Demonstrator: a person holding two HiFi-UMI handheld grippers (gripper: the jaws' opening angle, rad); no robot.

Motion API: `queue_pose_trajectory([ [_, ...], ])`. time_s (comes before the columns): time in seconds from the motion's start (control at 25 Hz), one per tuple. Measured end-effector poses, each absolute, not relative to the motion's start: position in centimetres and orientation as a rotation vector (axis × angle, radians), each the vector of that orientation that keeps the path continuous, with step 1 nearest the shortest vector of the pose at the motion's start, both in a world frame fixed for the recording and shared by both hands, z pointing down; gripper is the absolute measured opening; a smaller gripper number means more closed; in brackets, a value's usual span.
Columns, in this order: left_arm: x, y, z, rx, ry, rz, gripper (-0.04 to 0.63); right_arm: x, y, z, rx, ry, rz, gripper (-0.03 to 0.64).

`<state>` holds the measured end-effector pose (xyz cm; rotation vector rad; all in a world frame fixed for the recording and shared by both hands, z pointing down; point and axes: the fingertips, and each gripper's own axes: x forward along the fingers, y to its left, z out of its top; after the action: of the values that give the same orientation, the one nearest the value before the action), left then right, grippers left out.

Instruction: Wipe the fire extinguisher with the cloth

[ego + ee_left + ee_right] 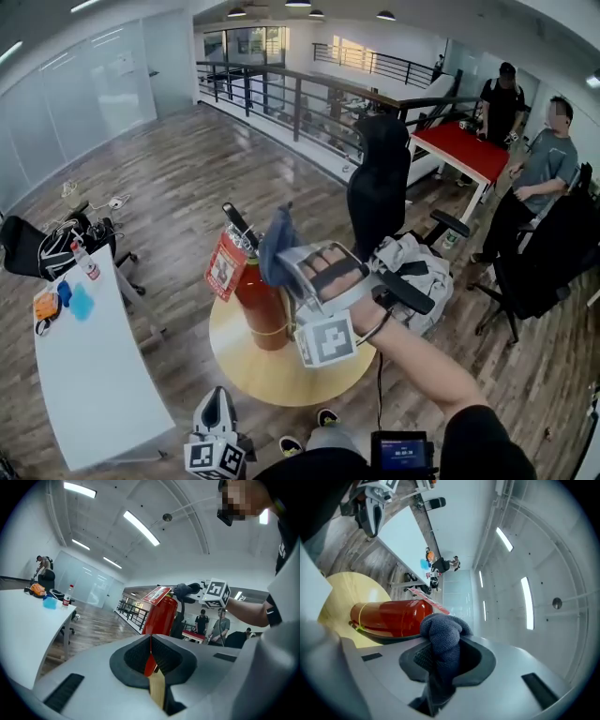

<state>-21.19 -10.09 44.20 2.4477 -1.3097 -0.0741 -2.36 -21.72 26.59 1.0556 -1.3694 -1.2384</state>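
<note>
A red fire extinguisher with a red tag stands upright on a round yellow table. My right gripper is shut on a blue-grey cloth and holds it against the top of the extinguisher, by the valve. In the right gripper view the cloth bulges out of the shut jaws next to the red cylinder. My left gripper hangs low, in front of the table, apart from the extinguisher. Its jaws are shut with nothing in them, and they point up at the extinguisher.
A long white table with a bottle and small items runs along the left. A black office chair and a grey bundle stand just behind the round table. Two people stand by a red table at the back right.
</note>
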Motion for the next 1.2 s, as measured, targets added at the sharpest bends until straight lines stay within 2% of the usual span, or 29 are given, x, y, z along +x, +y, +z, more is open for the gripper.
queue_pose_trajectory([
  [0.32,-18.9,-10.9,45.2,2.486,-1.246,-0.072,0.023,3.1,-21.0,32.4,1.321,-1.641,-0.912,0.087],
  [0.56,-20.5,-9.6,45.2,2.454,-1.304,-0.031,0.023,2.6,-23.5,36.0,1.365,-1.945,-0.709,0.087],
  [0.96,-19.5,-10.1,45.5,2.469,-1.291,-0.024,0.023,3.8,-21.9,52.2,1.025,-1.932,-0.267,0.087],
  [1.2,-18.4,-9.8,45.3,2.495,-1.24,-0.022,0.023,1.7,-15.0,56.2,1.016,-2.085,0.016,0.089],
])
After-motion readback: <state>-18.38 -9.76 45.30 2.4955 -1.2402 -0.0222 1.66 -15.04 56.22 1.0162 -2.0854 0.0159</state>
